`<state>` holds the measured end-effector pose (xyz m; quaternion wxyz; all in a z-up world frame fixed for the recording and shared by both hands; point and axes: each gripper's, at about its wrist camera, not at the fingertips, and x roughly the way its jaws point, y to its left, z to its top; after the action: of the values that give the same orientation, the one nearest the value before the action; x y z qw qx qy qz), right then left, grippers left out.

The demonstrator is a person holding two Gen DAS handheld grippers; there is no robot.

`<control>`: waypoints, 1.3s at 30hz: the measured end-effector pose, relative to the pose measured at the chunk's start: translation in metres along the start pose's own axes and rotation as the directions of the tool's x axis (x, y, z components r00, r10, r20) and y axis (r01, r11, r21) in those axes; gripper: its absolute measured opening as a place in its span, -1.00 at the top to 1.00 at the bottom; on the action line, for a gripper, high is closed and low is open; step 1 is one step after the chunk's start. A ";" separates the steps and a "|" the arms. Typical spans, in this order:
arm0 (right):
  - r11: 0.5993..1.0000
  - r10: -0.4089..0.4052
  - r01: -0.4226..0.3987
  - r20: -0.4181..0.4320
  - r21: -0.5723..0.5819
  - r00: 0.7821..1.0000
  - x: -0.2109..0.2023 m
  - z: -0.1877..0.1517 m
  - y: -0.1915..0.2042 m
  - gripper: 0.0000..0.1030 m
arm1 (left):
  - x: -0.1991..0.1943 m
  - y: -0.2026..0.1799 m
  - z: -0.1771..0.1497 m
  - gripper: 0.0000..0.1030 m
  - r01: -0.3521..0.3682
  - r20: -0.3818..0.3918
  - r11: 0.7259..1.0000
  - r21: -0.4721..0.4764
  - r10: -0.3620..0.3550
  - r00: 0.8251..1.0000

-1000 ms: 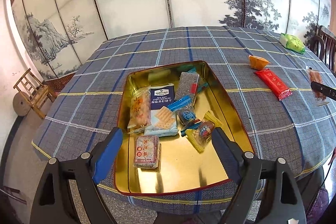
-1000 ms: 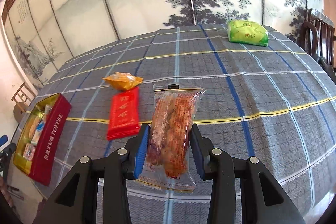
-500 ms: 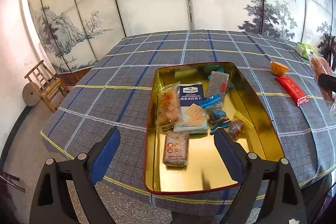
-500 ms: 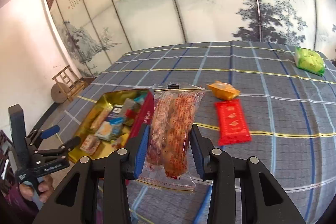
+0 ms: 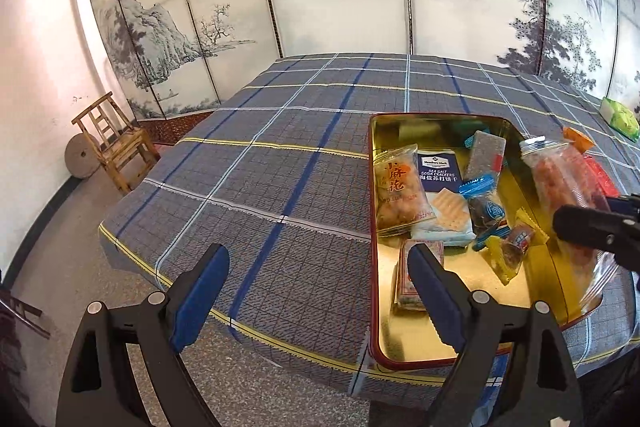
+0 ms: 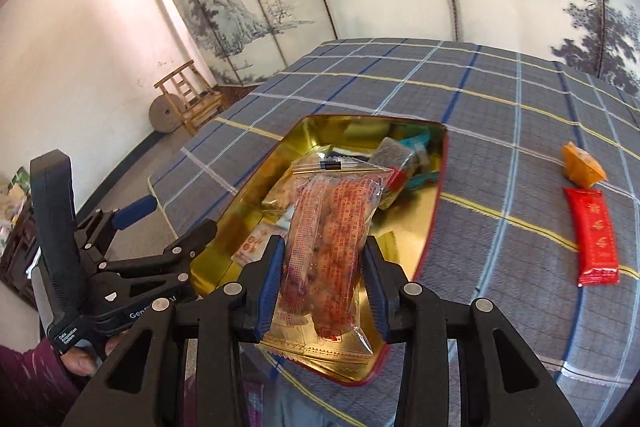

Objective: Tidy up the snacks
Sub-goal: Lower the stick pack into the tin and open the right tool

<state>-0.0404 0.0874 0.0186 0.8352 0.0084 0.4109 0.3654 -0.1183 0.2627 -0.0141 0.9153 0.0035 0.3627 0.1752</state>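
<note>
A gold tin tray with a red rim (image 5: 400,343) (image 6: 240,211) sits on the plaid tablecloth and holds several snack packets. My right gripper (image 6: 324,279) is shut on a clear bag of reddish-orange snacks (image 6: 328,247) and holds it above the tray's near end. The bag (image 5: 560,179) and the right gripper (image 5: 596,227) show at the right of the left wrist view. My left gripper (image 5: 316,287) is open and empty, low over the table's near edge left of the tray; it also shows in the right wrist view (image 6: 160,219).
A red packet (image 6: 596,239) and an orange packet (image 6: 582,169) lie on the cloth right of the tray. A green packet (image 5: 620,119) lies at the far right. A wooden chair (image 5: 116,143) and a stone wheel (image 5: 82,157) stand by the wall at left. Painted screens stand behind the table.
My right gripper has carried the snack bag left until it hangs over the tray. My left gripper has shifted left, so the tray now sits to its right.
</note>
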 end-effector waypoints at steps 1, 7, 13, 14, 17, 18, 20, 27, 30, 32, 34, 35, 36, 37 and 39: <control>1.000 0.003 -0.003 -0.011 -0.006 1.000 0.006 0.001 0.003 0.23 | 0.000 0.000 0.000 -0.73 0.002 0.000 1.000 0.000 -0.002 1.000; 0.999 0.018 -0.020 -0.066 -0.025 0.998 0.035 0.000 0.015 0.23 | 0.002 0.001 0.001 -0.74 0.012 0.002 1.000 0.007 -0.012 1.000; 0.999 0.016 -0.018 -0.089 -0.027 0.996 0.047 0.001 0.018 0.22 | 0.003 0.002 0.000 -0.75 0.014 0.001 1.000 0.006 -0.014 1.000; 0.999 0.015 -0.017 -0.092 -0.028 0.996 0.049 0.001 0.019 0.22 | 0.004 0.003 0.000 -0.75 0.016 -0.001 1.000 0.005 -0.016 1.000; 0.999 0.013 -0.016 -0.100 -0.031 0.995 0.051 0.002 0.021 0.22 | 0.007 0.004 0.000 -0.75 0.017 -0.005 1.000 0.000 -0.017 1.000; 0.999 0.012 -0.016 -0.101 -0.032 0.995 0.052 0.002 0.021 0.22 | 0.007 0.005 0.000 -0.75 0.018 -0.006 1.000 -0.001 -0.018 1.000; 0.999 0.011 -0.015 -0.105 -0.036 0.994 0.053 0.002 0.023 0.22 | 0.008 0.005 0.000 -0.75 0.017 -0.007 1.000 0.000 -0.017 1.000; 0.999 0.007 -0.012 -0.115 -0.044 0.993 0.058 0.004 0.026 0.22 | 0.009 0.008 -0.002 -0.77 0.020 -0.008 1.000 -0.002 -0.020 1.000; 0.999 0.007 -0.013 -0.118 -0.046 0.993 0.060 0.003 0.028 0.22 | 0.009 0.008 -0.002 -0.77 0.020 -0.009 1.000 -0.001 -0.020 1.000; 0.999 0.007 -0.013 -0.120 -0.047 0.993 0.061 0.003 0.029 0.22 | 0.010 0.008 -0.002 -0.78 0.021 -0.010 1.000 -0.001 -0.021 1.000; 0.999 0.007 -0.013 -0.123 -0.048 0.992 0.063 0.003 0.030 0.22 | 0.010 0.008 -0.003 -0.78 0.020 -0.011 1.000 -0.002 -0.020 1.000; 0.999 0.006 -0.012 -0.124 -0.050 0.992 0.063 0.003 0.031 0.22 | 0.011 0.008 -0.003 -0.78 0.020 -0.012 1.000 -0.004 -0.020 1.000; 0.999 0.005 -0.011 -0.125 -0.050 0.992 0.064 0.003 0.031 0.22 | 0.012 0.010 -0.005 -0.78 0.021 -0.013 1.000 -0.006 -0.021 1.000; 0.999 0.005 -0.012 -0.126 -0.050 0.992 0.065 0.003 0.031 0.22 | 0.012 0.010 -0.005 -0.78 0.023 -0.014 1.000 -0.009 -0.023 1.000; 0.999 0.005 -0.011 -0.127 -0.051 0.992 0.066 0.003 0.032 0.22 | 0.013 0.011 -0.007 -0.79 0.023 -0.016 1.000 -0.011 -0.023 1.000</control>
<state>-0.0314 0.1521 -0.0139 0.8059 -0.0350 0.4534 0.3790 -0.1177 0.2767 -0.0260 0.9143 -0.0068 0.3691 0.1665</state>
